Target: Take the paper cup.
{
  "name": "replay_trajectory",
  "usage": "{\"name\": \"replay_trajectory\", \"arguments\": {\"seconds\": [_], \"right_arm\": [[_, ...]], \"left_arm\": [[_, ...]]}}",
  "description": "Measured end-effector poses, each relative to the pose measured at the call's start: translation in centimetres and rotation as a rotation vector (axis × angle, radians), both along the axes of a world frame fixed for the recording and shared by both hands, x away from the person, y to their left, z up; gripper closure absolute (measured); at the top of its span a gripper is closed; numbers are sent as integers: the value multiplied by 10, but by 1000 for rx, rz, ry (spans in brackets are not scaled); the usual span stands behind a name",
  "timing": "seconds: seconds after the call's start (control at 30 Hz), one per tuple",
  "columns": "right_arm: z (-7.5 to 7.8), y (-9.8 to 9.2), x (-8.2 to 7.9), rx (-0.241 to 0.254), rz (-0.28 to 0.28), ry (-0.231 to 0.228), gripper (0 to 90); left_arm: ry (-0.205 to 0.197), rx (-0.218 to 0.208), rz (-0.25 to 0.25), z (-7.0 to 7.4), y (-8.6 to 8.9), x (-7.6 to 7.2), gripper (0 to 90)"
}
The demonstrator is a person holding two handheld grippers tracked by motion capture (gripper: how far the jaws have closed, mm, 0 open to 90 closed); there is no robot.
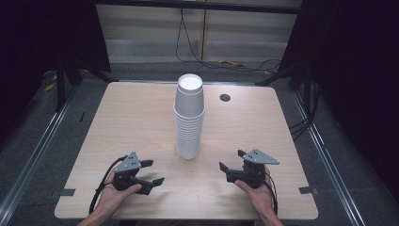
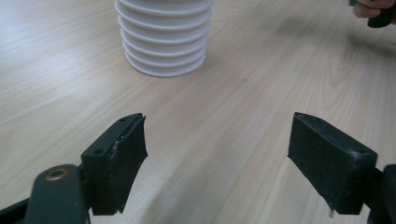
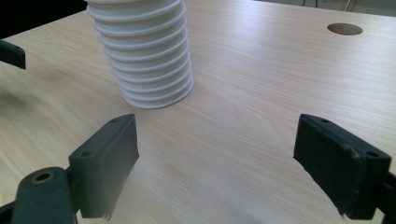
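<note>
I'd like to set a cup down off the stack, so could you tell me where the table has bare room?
Bare wood lies left and right of the cup stack, out to the table edges, and behind it up to the round hole. The near strip is tighter: the left gripper and right gripper, both open, flank it.

Both gripper views crop the cup stack (image 2: 163,37) at its upper rings.

Cup stack (image 1: 189,117) between hand-held grippers
</note>
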State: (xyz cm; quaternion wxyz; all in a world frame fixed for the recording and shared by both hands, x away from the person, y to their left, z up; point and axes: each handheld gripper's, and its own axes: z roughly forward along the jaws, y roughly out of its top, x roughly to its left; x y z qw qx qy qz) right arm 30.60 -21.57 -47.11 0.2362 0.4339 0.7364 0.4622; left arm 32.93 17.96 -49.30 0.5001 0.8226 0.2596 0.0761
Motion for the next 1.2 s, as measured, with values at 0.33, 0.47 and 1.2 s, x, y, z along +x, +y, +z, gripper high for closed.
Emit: {"name": "replay_trajectory", "arguments": {"seconds": [0.33, 0.47, 1.2], "right_arm": [[6, 0, -2, 76, 19, 4, 144], [8, 0, -1, 102, 44, 26, 167], [41, 25, 17, 10, 131, -22, 150]], "left_arm": [[14, 10, -5, -1, 1, 3, 187], [13, 9, -13, -1, 0, 4, 187], [49, 9, -61, -4, -7, 7, 189]]}}
